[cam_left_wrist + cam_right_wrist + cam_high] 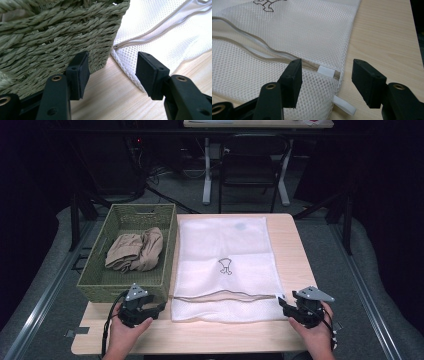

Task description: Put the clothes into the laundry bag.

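Both grippers, left [150, 311] and right [286, 306], hovered wide and empty at the wooden table's [287, 235] near edge, flanking the white mesh bag [225, 245]; dark room, grey floor [60, 270] around.

no readable text, small dark embroidered figure on mesh bag [223, 255]

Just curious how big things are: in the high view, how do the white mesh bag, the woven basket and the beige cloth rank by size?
1. white mesh bag
2. woven basket, somewhat smaller
3. beige cloth, smallest, lying inside the basket
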The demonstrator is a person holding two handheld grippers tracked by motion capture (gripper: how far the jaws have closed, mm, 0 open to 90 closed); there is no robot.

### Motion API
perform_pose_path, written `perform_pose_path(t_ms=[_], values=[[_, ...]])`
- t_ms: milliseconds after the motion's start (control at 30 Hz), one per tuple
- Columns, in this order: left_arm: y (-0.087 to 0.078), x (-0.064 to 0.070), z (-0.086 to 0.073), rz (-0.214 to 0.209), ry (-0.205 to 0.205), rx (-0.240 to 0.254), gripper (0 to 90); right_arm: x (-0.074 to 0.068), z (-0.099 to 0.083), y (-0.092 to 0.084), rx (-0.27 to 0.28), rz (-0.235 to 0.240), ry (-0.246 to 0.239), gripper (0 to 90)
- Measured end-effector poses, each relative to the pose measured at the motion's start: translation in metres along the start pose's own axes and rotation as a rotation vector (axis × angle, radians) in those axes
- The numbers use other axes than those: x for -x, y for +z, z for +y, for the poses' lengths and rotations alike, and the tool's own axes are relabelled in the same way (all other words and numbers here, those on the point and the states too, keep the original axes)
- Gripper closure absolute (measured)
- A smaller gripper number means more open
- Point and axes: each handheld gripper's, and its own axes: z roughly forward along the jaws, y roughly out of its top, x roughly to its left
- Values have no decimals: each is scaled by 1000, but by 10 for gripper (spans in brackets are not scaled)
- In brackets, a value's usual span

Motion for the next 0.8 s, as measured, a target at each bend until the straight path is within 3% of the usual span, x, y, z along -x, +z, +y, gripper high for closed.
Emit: perform_pose_path(t_ms=[133,233,500,800], values=[[0,3,-2,16,11,-12,441,-4,2,1,6,14,-31,416],[-4,6,-4,34,42,-16,440,-5,5,2,13,21,-43,416],[-16,7,-11,59,23,-9,423,-7,11,8,23,60,-46,414],[-30,1,-12,75,-13,30,423,-4,13,11,20,65,-16,407]])
